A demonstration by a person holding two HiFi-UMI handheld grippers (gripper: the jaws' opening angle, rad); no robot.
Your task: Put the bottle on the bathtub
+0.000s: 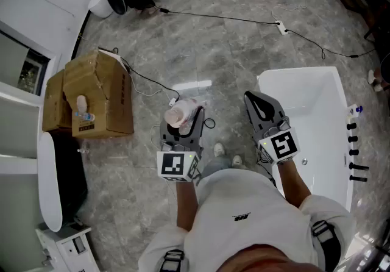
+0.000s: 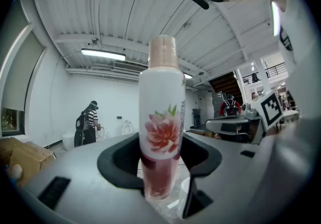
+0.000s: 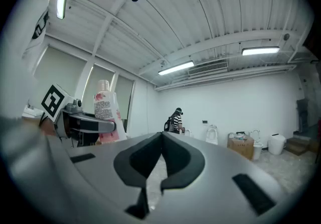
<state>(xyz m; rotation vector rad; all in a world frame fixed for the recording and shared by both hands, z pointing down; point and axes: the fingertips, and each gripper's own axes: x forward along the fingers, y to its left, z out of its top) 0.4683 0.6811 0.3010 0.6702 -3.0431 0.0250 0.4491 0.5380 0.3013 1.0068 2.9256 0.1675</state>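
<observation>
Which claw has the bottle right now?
The left claw: the flower-printed bottle stands upright between its jaws. The right claw is shut and empty.

Contents of the left gripper view:

- Left gripper [image 2: 161, 168], at 6 o'clock: two grey jaws with dark pads, closed against the lower body of a bottle.
- Bottle [image 2: 161, 117], centre: white, upright, with a reddish tint at its base between the pads.
- Cap [image 2: 163, 52], at 12 o'clock on the bottle: pale pink.
- Flower print [image 2: 161, 135], on the bottle's front: pink.
- Person [image 2: 86, 123], at 9 o'clock, far off: striped top, dark backpack.
- Cardboard box [image 2: 22, 155], at 8 o'clock.
- Ceiling light [image 2: 103, 54], at 10 o'clock: lit strip.
- Marker cube [image 2: 270, 107], at 3 o'clock.
</observation>
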